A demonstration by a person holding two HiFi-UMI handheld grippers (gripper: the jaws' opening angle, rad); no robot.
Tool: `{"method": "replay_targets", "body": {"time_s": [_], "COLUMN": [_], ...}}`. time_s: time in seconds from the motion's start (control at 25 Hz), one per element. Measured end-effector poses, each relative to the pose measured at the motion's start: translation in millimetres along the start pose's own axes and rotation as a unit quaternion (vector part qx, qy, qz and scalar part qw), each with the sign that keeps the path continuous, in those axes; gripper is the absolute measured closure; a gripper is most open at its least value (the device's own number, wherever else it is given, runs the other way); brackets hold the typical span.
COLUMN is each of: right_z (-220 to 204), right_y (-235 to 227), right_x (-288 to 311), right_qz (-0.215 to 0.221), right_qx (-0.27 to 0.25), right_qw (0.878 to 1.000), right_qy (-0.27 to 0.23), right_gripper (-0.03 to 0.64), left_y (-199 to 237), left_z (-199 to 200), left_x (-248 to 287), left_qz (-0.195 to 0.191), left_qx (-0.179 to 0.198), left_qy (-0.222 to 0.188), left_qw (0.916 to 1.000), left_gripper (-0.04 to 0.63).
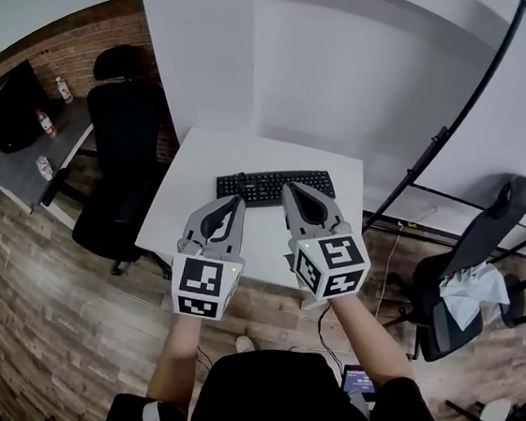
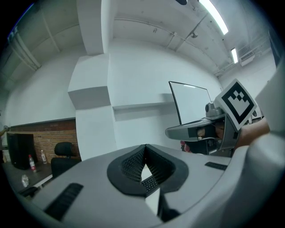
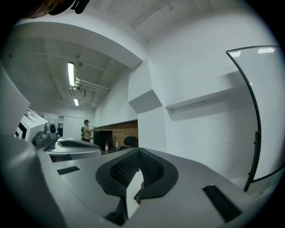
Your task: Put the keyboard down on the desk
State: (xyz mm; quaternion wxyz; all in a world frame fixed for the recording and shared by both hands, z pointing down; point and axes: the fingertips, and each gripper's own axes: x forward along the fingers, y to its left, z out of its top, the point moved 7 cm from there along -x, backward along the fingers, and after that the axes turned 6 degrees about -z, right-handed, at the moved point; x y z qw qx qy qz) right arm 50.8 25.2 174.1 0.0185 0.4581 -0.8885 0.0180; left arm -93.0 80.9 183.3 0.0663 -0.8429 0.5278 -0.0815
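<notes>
- the white desk (image 1: pixel 204 151) has its near edge partly hidden behind the left gripper (image 1: pixel 237 202) and the right gripper (image 1: pixel 290 190).
- a black office chair (image 1: pixel 126 133) stands just left of the desk; a second chair (image 1: pixel 469 266) stands well off to the desk's right.
- the keyboard (image 1: pixel 265 188) lies flat mid-desk, its near edge partly covered by the right gripper's tip.
- both grippers' jaws are pressed together, with nothing between them.
</notes>
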Motion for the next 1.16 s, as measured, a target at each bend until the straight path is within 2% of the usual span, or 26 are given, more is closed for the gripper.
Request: {"method": "replay_targets", "body": {"time_s": [0.44, 1.16], "right_z": [5, 2], "right_y": [-23, -56], "right_x": [-34, -71], "right_qz": [0.022, 0.034], "right_qx": [-0.002, 0.003], "right_qw": [1.0, 0.999], "right_qy": [-0.001, -0.004], "right_gripper": [0.577, 0.577], "left_y": [-41, -86], "left_z": [17, 29], "left_x": [2, 9], "left_qz": [0.025, 0.041], "left_qx": [-0.005, 0.002], "left_qy": [0.002, 0.009], "left_qw": [0.9997, 0.9991], "left_gripper": [0.581, 0.581]}}
